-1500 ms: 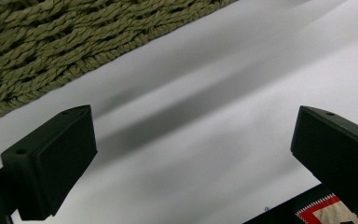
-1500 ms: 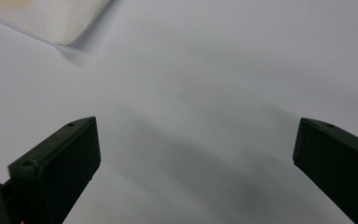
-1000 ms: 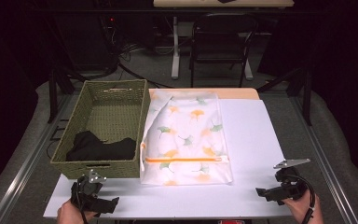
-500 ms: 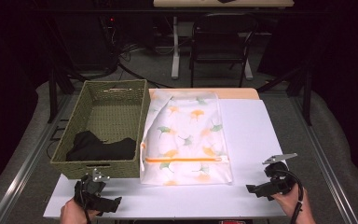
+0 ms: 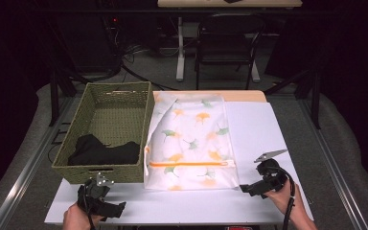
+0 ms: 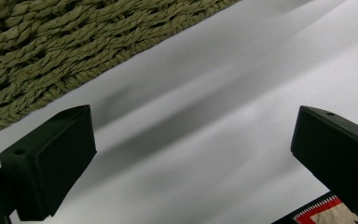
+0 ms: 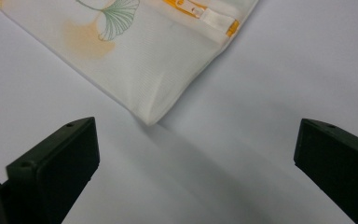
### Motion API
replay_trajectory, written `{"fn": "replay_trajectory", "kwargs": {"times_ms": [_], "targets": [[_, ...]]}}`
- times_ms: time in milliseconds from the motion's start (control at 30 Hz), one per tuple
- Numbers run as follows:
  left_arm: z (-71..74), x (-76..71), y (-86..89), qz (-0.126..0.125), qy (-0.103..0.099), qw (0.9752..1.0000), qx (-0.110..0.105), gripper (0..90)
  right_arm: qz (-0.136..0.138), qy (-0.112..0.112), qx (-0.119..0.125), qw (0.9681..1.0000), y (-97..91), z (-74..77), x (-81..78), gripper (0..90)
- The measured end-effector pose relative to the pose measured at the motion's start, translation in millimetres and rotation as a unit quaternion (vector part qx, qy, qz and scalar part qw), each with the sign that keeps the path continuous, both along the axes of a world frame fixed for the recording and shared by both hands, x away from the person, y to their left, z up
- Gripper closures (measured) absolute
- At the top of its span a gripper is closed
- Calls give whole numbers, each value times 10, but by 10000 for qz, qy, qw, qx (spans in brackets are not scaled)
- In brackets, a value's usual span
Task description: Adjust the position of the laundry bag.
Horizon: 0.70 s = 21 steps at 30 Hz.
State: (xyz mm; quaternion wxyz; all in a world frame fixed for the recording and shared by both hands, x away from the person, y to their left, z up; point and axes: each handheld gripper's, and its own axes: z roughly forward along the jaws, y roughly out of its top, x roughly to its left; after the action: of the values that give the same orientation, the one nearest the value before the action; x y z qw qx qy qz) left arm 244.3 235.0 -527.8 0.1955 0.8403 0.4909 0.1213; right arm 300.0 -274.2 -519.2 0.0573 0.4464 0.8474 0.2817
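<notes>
A white mesh laundry bag (image 5: 191, 141) printed with green and orange leaves lies flat on the white table (image 5: 263, 129), its orange zipper (image 5: 191, 164) running across near the front. A woven green basket (image 5: 110, 129) stands to its left with black clothing (image 5: 100, 151) inside. My right gripper (image 5: 245, 189) rests open on the table just right of the bag's front right corner (image 7: 151, 116). My left gripper (image 5: 117, 211) lies open in front of the basket wall (image 6: 65, 46), nothing between its jaws.
The table's front edge runs just behind both hands. Bare white tabletop (image 5: 258, 120) lies to the right of the bag. A chair (image 5: 227, 43) and a desk leg (image 5: 179, 48) stand on the floor beyond the table. Metal rails (image 5: 28, 158) flank the table.
My right gripper has moved left and forward toward the bag's front right corner. The left gripper has shifted only slightly.
</notes>
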Motion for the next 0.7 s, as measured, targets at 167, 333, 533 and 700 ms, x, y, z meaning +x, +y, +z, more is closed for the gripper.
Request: {"fn": "replay_trajectory", "kwargs": {"times_ms": [167, 333, 533, 700], "targets": [[-6, 3, 7, -34, 12, 10000, 12, 0, 72, 18, -93, 9999, 120, -3, 48, 0], [-8, 2, 0, -25, 1, 10000, 28, 0, 121, 18, -155, 9998, 203, -11, 85, 0], [-12, 6, -1, -33, 29, 10000, 34, 0, 173, 58, -119, 9998, 311, -41, 156, 43], [-19, 8, -2, -30, 55, 10000, 32, 0, 179, 116, -216, 9995, 374, -85, 210, 142]]}}
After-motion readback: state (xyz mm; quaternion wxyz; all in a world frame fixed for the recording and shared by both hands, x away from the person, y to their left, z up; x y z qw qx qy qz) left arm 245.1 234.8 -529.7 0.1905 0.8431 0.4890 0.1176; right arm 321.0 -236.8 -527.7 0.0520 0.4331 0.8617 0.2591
